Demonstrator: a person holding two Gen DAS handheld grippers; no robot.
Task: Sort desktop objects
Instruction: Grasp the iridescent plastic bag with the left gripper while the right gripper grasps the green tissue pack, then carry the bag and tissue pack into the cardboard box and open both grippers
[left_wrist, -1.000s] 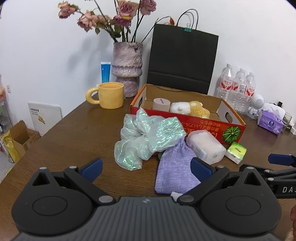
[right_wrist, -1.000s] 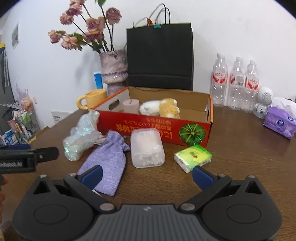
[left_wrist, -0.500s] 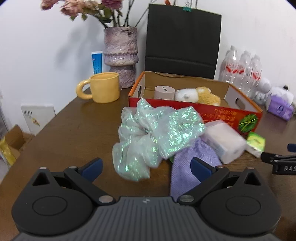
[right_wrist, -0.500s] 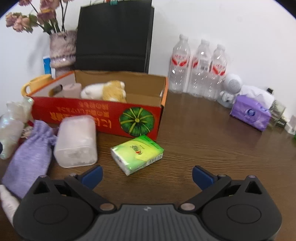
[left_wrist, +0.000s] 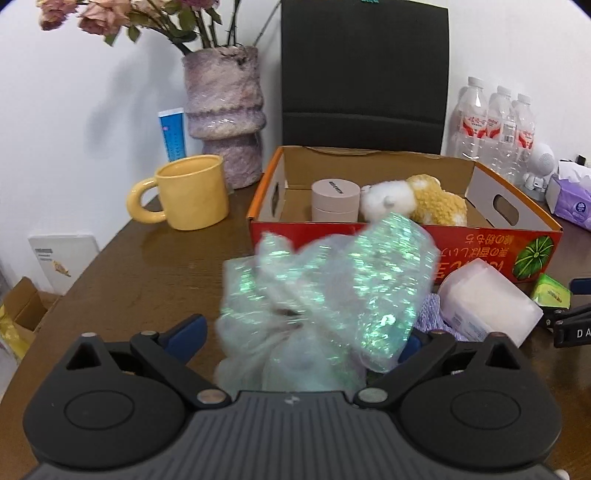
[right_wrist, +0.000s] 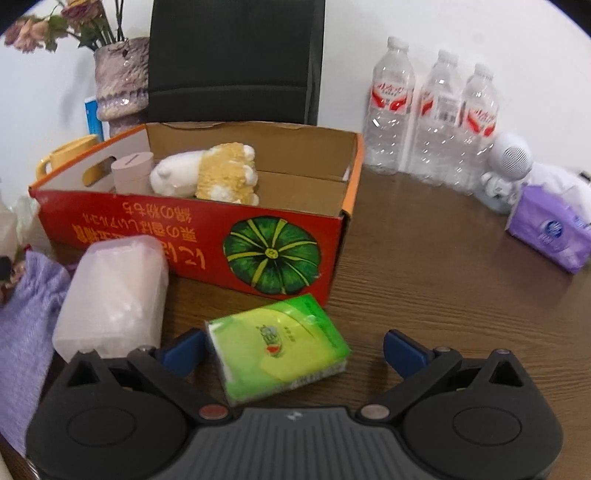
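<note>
An iridescent crinkled plastic bag (left_wrist: 325, 291) lies on the brown table between the open fingers of my left gripper (left_wrist: 299, 336), which straddles it without closing. A green tissue pack (right_wrist: 277, 347) lies between the open fingers of my right gripper (right_wrist: 295, 347), close to the left finger. A red cardboard box (right_wrist: 207, 240) behind holds a beige round jar (left_wrist: 335, 199) and a white-and-yellow plush toy (right_wrist: 210, 173). A frosted plastic container (right_wrist: 114, 291) and a purple pouch (right_wrist: 26, 310) lie in front of the box. The pouch is mostly hidden in the left wrist view.
A yellow mug (left_wrist: 188, 192), a flower vase (left_wrist: 223, 114) and a black paper bag (left_wrist: 364, 70) stand behind the box. Three water bottles (right_wrist: 432, 114), a small white robot figure (right_wrist: 506, 170) and a purple tissue pack (right_wrist: 554, 229) are at the right.
Both grippers have moved forward and down. The iridescent bag now sits between the left fingers, and the green tissue pack now sits between the right fingers.
</note>
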